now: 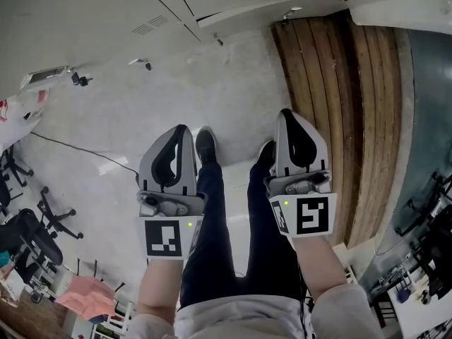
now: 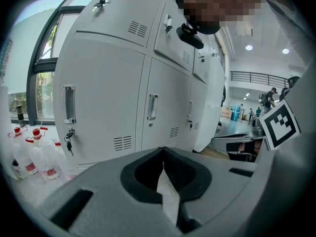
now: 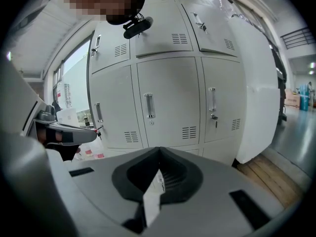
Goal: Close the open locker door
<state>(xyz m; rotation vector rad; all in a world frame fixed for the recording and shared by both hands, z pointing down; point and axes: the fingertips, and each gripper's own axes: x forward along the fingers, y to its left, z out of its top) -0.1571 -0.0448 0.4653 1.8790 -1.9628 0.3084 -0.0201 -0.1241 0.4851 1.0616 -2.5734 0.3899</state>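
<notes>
Since the left gripper [image 2: 163, 150] and right gripper [image 3: 158, 151] are both clenched and empty, the open locker door [image 3: 259, 93] — ahead, right of the right jaws — is probably best pushed flat-on near its free edge.

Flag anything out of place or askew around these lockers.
One locker door at the right end of the row stands swung out into the room, while the neighbouring doors sit flush and shut. Nothing else looks spilled or damaged.
</notes>
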